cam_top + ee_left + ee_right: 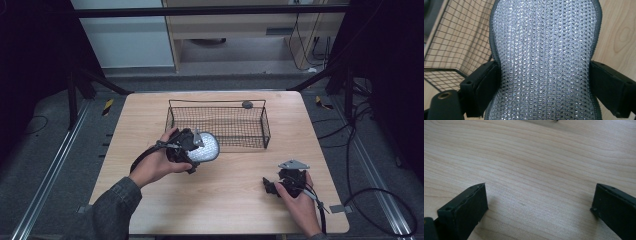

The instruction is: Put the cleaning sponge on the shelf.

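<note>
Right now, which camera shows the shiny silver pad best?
The left gripper view: the pad looms close, its glittery weave sharp between the left gripper's jaws. The high view shows it small beside the basket.

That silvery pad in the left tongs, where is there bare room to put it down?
The wire basket floor looks bare apart from a small dark thing at its far rim. Bare wood also lies between the left tongs, shut on the silvery pad, and the open right tongs. It is tight just beside the basket's near-left corner.
</note>
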Action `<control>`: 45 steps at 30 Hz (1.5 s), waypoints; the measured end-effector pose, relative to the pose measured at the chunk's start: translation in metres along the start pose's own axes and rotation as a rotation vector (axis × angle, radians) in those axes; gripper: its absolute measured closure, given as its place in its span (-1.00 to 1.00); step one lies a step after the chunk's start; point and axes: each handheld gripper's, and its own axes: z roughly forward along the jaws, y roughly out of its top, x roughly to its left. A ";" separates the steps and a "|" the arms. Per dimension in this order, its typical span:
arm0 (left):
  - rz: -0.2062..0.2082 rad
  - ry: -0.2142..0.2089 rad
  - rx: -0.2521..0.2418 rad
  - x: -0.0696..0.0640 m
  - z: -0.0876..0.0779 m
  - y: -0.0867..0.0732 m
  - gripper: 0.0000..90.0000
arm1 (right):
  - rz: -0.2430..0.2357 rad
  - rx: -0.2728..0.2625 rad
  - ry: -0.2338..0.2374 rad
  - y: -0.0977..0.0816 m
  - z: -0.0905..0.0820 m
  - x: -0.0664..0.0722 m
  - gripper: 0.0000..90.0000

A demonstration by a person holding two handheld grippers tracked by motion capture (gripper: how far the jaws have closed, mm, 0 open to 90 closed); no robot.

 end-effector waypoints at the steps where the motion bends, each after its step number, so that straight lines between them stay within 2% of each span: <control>1: 0.003 0.006 0.000 0.001 0.000 0.001 -0.76 | 0.000 0.000 0.000 0.000 0.000 0.000 -0.99; 3: 0.015 0.031 0.003 0.004 -0.002 0.003 -0.76 | 0.000 0.000 0.000 0.000 0.000 0.000 -0.99; 6: 0.030 0.046 0.002 0.009 -0.004 0.006 -0.76 | 0.000 0.000 -0.001 0.000 0.000 0.000 -0.99; 21: 0.069 0.103 -0.014 0.040 -0.015 0.023 -0.77 | -0.004 -0.001 -0.003 0.000 0.000 0.000 -0.99; 26: 0.081 0.120 -0.016 0.044 -0.014 0.026 -0.77 | -0.004 0.000 -0.003 0.000 0.000 0.000 -0.99; 31: 0.096 0.138 0.016 0.049 -0.010 0.028 -0.77 | -0.005 -0.001 -0.001 0.000 0.000 0.000 -0.99; 37: 0.092 0.145 0.003 0.053 -0.008 0.031 -0.77 | -0.006 0.001 -0.001 0.000 0.000 0.000 -0.99; 45: 0.124 0.150 0.007 0.062 -0.006 0.037 -0.77 | -0.010 -0.002 -0.001 0.000 0.000 0.000 -0.98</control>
